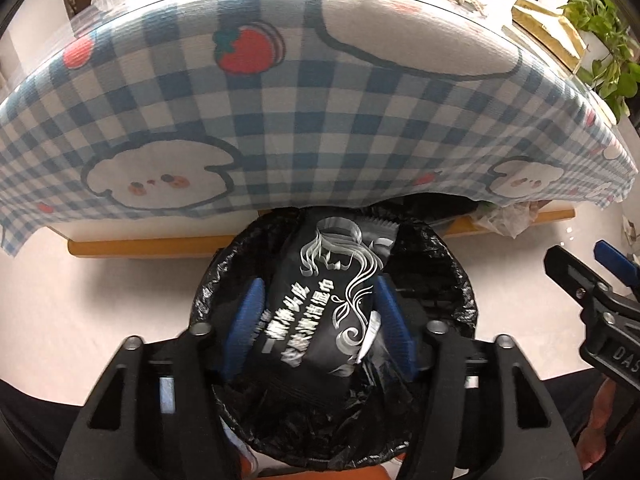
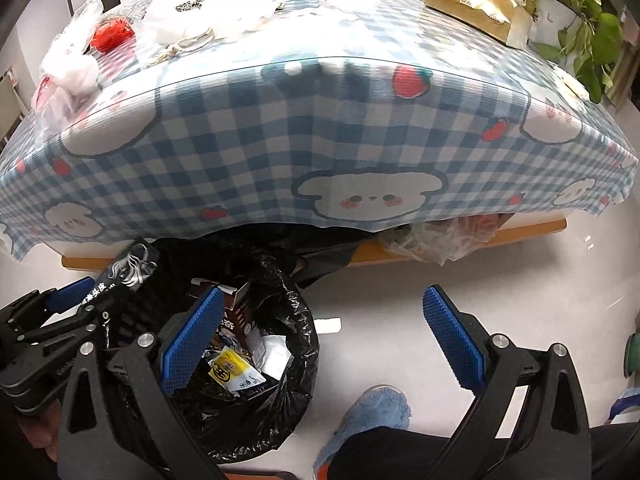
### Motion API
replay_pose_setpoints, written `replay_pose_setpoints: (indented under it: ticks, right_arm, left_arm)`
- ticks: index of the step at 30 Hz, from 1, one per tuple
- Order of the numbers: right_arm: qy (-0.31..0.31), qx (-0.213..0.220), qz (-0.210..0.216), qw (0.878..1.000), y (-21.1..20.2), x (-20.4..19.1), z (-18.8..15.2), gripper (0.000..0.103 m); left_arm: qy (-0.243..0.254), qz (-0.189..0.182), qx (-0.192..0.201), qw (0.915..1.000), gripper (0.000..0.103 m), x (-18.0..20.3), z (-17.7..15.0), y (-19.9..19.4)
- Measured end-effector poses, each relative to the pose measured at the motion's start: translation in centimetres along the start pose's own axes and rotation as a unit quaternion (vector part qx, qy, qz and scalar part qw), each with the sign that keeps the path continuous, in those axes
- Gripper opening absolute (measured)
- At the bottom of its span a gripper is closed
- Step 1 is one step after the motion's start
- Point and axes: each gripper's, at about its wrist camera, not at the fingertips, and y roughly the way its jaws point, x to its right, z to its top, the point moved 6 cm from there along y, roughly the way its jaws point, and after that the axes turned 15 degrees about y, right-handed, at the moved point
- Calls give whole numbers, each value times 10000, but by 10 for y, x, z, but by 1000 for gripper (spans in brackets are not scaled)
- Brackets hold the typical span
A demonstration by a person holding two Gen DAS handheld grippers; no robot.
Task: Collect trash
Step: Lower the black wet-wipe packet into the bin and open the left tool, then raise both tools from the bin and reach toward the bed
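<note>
Left gripper [image 1: 316,316] is hovering over the bin [image 2: 304,344], jaws parted around a black packet [image 1: 320,304], pads seemingly not pressing; right gripper [image 2: 324,340] is hanging open and empty; wrappers are already lying inside; litter [image 2: 172,20] is remaining on the far table [image 2: 320,128]

Bright, even indoor light fills both fisheye views, with glare on the clear cover [image 2: 360,20] over the checked tablecloth [image 1: 320,120], strongly curved edges, dark corners, and slight blur throughout.
</note>
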Motion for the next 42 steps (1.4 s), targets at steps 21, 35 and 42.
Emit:
replay_pose_setpoints:
  ticks: [21,35,42]
  right_arm:
    - [-66,175,75,9998,-16,-8,5,95]
    - [-225,374,259,9987,-44,-26,6,95]
    - [-325,523,374,9974,-63,-37,8,95]
  left_arm:
    - [17,295,341,9990,97,-19,1,-38]
    - [-55,355,525,9980,97,-37,-2,-71]
    - [-104,432,643,9969,97,-42,-2,-87]
